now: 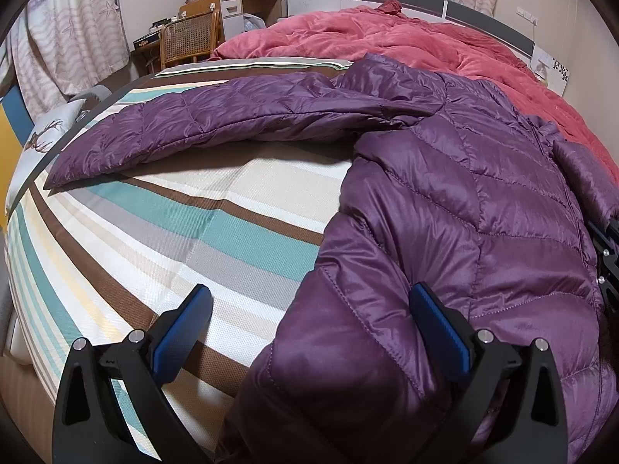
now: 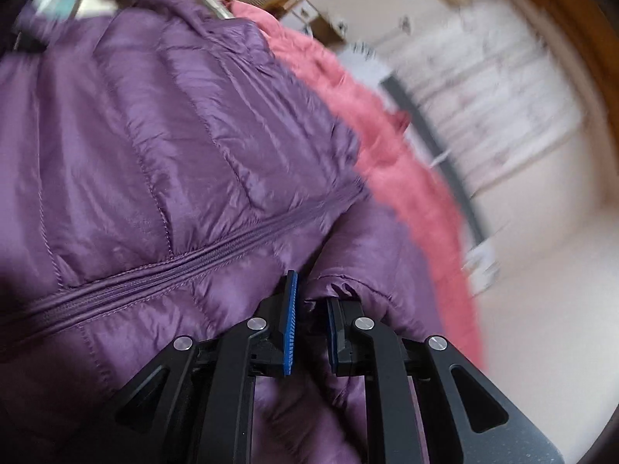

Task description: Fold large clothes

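My right tool (image 2: 309, 309) pinched jacket (image 2: 162, 135) edge w/ thin bite; left tool (image 1: 309, 332) spread, idle. Risk: slick fabric slips out mid-fold.

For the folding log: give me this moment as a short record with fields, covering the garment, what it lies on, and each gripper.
garment: purple quilted jacket, zipper closed in the right wrist view
sleeve: one sleeve stretched out to the left across the bed
surface: striped bedsheet
behind: pink blanket bunched toward the headboard
left gripper: open, jaws wide, over the jacket's near edge, holding nothing
right gripper: shut on a pinch of jacket fabric
fold: not finished; sleeve not yet folded in
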`<state>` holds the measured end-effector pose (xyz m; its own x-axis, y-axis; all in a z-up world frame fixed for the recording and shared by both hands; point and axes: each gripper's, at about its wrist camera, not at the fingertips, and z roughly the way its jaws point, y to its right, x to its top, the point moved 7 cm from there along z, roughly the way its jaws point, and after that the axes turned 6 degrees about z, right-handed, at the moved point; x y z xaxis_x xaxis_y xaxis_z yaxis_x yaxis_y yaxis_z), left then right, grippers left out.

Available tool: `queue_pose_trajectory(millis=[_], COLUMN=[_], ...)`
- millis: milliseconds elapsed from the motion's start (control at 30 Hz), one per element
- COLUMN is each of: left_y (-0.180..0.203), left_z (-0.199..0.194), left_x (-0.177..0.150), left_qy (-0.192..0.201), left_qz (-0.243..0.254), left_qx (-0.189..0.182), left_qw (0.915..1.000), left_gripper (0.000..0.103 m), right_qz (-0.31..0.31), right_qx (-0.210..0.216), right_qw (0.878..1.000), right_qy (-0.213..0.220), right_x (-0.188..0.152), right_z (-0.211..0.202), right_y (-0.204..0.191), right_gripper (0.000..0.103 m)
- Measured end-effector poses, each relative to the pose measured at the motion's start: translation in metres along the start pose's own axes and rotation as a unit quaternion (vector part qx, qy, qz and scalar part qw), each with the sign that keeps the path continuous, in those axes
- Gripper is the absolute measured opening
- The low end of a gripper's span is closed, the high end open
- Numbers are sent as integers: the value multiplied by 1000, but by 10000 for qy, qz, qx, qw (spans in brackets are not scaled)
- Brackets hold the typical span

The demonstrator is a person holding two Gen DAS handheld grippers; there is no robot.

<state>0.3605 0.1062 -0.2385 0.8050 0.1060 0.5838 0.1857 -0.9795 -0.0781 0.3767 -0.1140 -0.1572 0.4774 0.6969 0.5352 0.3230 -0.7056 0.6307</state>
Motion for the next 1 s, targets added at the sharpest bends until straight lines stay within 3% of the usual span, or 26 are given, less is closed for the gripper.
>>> queue_pose_trajectory(millis=[67, 133, 200, 300, 433, 500, 633, 733, 833, 1000], left_y=[0, 0, 0, 0, 0, 0, 0, 0, 0, 2], left_z=[0, 0, 0, 0, 0, 0, 0, 0, 0, -4], left_x=[0, 0, 0, 0, 0, 0, 0, 0, 0, 3], left_qy=[1, 1, 0, 2, 2, 3, 2, 1, -16, -86], left_qz=[0, 5, -1, 3, 2, -2, 0, -2, -19, 51], left_qx=[1, 8, -1, 7, 5, -1, 2, -2, -25, 52], left_qw=[10000, 10000, 10000, 10000, 10000, 10000, 10000, 10000, 10000, 9999], left_gripper=[101, 101, 101, 101, 101, 101, 101, 101, 101, 101], right_qz=[462, 1015, 1557, 2441, 3150, 3067, 2234, 1461, 1256, 1627], right_qx=[305, 535, 807, 1201, 1333, 1284, 1152, 1461, 1950, 1986], right_qw=[9983, 9932, 9843, 9619, 9389, 9425, 9679, 9782, 9726, 9661], right_qy=[-161, -178, -200, -285, -393, -331, 61, 195, 139, 267], right_x=[-6, -12, -14, -20, -14, 2, 45, 66, 70, 58], right_z=[-6, -18, -26, -28, -6, 2, 2, -5, -8, -28], right_y=[10, 20, 27, 41, 58, 57, 35, -4, -31, -24], right_gripper=[24, 50, 61, 61, 61, 61, 61, 61, 61, 61])
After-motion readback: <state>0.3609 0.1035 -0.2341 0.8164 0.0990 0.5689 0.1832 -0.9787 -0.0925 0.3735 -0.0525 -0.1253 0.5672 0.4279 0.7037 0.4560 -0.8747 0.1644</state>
